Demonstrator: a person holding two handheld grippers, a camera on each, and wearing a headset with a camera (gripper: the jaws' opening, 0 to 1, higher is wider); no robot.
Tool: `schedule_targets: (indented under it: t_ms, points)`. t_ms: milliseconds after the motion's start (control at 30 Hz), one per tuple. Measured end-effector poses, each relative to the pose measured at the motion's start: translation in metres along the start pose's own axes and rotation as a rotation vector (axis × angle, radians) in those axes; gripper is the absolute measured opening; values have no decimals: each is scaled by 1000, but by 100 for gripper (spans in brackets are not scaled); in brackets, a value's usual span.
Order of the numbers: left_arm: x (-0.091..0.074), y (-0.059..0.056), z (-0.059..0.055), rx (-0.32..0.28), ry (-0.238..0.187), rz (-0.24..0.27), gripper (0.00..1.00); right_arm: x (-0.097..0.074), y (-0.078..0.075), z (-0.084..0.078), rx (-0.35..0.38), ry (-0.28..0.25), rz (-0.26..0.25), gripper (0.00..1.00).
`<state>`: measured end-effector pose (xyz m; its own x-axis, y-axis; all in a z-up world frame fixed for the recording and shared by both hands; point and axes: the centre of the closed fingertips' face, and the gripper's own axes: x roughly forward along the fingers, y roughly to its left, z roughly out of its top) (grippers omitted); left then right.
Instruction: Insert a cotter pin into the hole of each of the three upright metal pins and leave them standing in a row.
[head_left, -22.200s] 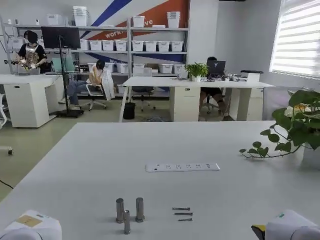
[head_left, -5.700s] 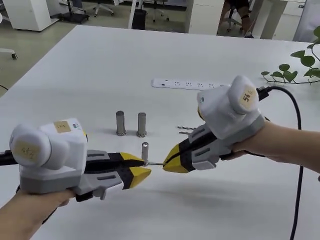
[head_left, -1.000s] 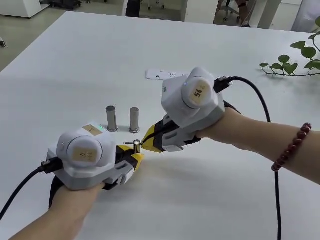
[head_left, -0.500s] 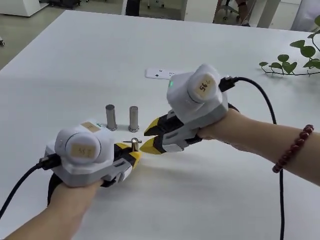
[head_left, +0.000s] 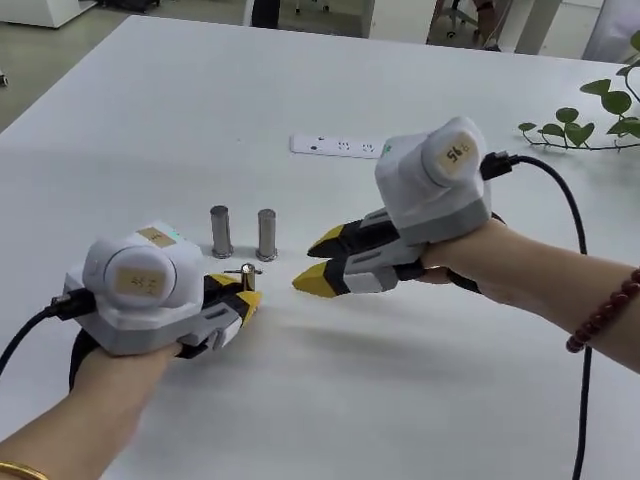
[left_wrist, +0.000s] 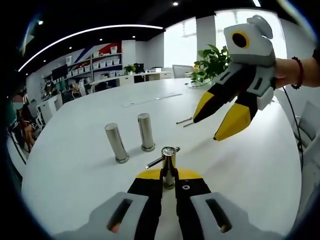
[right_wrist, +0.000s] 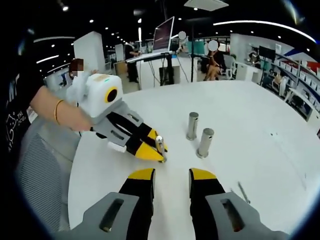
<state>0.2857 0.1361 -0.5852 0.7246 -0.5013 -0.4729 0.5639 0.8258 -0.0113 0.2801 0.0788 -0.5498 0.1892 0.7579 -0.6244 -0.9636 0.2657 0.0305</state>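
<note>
The left gripper (left_wrist: 168, 176) has its jaws closed on the lower shaft of the front metal pin (left_wrist: 169, 159). It holds the pin upright, with its foot apparently on the white table (head_left: 400, 380), and the low grip leaves the cross-hole near the top clear. A cotter pin (left_wrist: 154, 163) runs through that hole and sticks out on both sides, so this pin looks finished. The right gripper (head_left: 306, 267) hovers just to the right of the front metal pin, apart from it, with its jaws moderately open and empty, likely free for the next pick. Just behind the front metal pin, two bare metal pins (head_left: 220, 231) (head_left: 267, 234) stand side by side with their holes unfilled. In the left gripper view, loose cotter pins (left_wrist: 184, 121) lie flat beyond and to the right of the front metal pin, within easy reach of the right gripper.
</note>
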Motion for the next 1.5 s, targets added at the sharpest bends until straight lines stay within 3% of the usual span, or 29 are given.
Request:
schedule_targets:
  t_ms: [233, 1000, 1267, 1500]
  points:
    - [-1, 8, -1, 1, 2, -6, 5, -1, 1, -4, 31, -7, -13, 22]
    - [2, 7, -4, 31, 18, -11, 6, 1, 2, -4, 64, -20, -13, 22]
    - [1, 7, -2, 19, 6, -17, 7, 1, 5, -5, 65, -18, -12, 22]
    - [-3, 8, 0, 10, -3, -9, 13, 1, 2, 0, 83, -40, -20, 22]
